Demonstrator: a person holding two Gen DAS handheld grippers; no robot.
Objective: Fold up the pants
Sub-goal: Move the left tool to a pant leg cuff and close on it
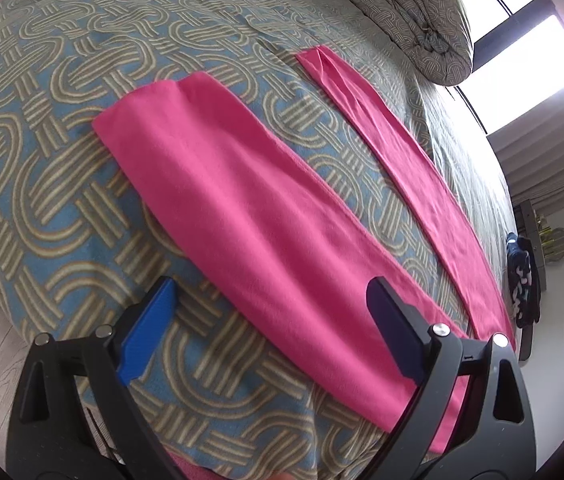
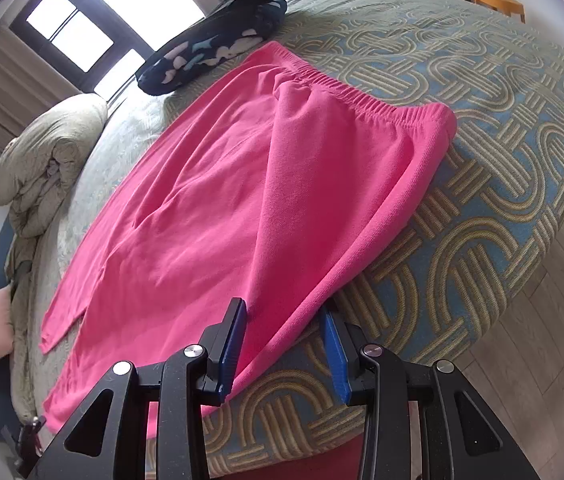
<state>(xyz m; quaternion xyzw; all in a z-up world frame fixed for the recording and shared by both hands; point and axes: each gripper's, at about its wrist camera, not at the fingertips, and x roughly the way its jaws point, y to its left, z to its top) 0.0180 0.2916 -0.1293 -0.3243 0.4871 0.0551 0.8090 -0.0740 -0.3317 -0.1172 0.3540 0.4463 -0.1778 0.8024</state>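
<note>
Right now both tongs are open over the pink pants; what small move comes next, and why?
Probably close the right tongs on the near pants edge lying between the fingers. Both legs lie flat and apart on the bed, and the left tongs hang wide open above a leg, gripping nothing, so no fold has begun.

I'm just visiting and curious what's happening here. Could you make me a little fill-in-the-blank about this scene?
1. The pants spread on the bed are ____ in colour.
2. The left gripper has its fingers wide ____ above one leg.
3. The waistband is gathered with ____.
4. Behind the pants lies a dark ____ garment.

Missing words: pink; open; elastic; patterned
</note>
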